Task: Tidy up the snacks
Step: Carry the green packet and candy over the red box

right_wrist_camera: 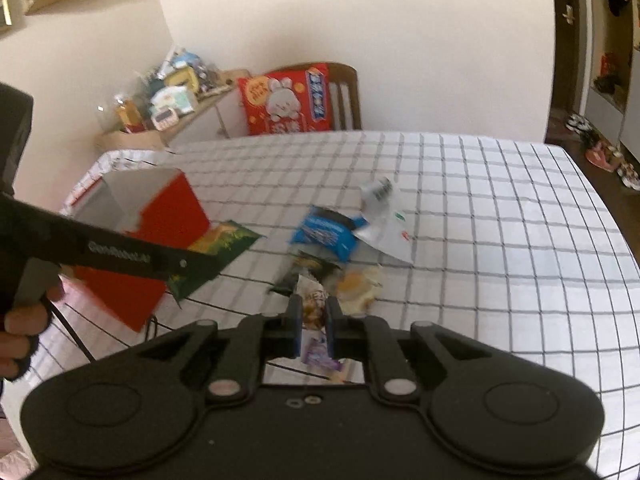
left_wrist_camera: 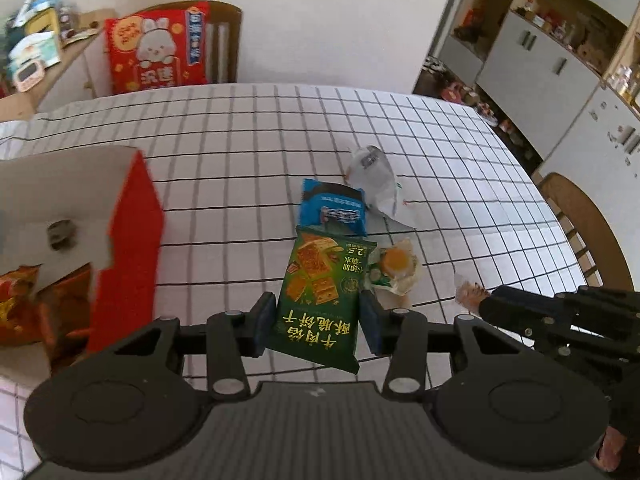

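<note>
My left gripper [left_wrist_camera: 316, 304] is shut on a green cracker packet [left_wrist_camera: 320, 280], held above the checked tablecloth [left_wrist_camera: 440, 152]. To its left stands an open red box [left_wrist_camera: 132, 248] with orange bags inside. My right gripper [right_wrist_camera: 314, 302] is shut on a small wrapped snack [right_wrist_camera: 312, 308]. On the cloth ahead lie a blue packet [right_wrist_camera: 324, 234], a white packet [right_wrist_camera: 384, 216], a dark packet [right_wrist_camera: 312, 268] and a clear-wrapped yellow pastry [right_wrist_camera: 356, 286]. In the right wrist view the green cracker packet [right_wrist_camera: 224, 246] hangs beside the red box [right_wrist_camera: 168, 220].
A wooden chair [left_wrist_camera: 228, 40] at the table's far side holds a big red snack bag [left_wrist_camera: 156, 52]. A second chair [left_wrist_camera: 580, 216] stands at the right edge. A cluttered shelf [right_wrist_camera: 172, 96] lies beyond the far left corner. A person's hand [right_wrist_camera: 20, 328] holds the left gripper's handle.
</note>
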The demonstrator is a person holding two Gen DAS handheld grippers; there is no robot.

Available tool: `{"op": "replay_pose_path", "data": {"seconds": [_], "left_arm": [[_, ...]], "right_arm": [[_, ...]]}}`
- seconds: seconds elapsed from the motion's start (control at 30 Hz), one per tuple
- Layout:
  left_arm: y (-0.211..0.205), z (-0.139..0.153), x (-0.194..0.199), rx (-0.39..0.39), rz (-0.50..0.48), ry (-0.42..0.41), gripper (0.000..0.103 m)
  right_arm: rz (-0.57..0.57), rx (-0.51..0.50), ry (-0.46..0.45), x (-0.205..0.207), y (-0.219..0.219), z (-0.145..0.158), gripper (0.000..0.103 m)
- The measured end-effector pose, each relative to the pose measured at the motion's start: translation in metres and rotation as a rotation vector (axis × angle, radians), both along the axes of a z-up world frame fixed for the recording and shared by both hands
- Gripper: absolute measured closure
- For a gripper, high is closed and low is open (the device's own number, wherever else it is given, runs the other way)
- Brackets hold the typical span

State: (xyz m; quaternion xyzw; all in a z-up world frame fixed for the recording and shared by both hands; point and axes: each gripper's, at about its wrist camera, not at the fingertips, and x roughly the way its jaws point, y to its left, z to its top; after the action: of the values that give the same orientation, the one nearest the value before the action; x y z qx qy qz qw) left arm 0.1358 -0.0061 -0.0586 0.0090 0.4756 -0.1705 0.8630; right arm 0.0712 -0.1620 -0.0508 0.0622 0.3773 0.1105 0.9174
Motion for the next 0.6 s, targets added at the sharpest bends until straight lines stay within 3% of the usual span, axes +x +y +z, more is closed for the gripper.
{"op": "replay_pose_path", "data": {"seconds": [0.6], "left_arm": [[0.109,0.045,-0.018,-0.002,0.199,-0.079,0.059]], "right_arm": [[0.185,0.000,-0.096,0.027,0.107,0.046,0.093]]}}
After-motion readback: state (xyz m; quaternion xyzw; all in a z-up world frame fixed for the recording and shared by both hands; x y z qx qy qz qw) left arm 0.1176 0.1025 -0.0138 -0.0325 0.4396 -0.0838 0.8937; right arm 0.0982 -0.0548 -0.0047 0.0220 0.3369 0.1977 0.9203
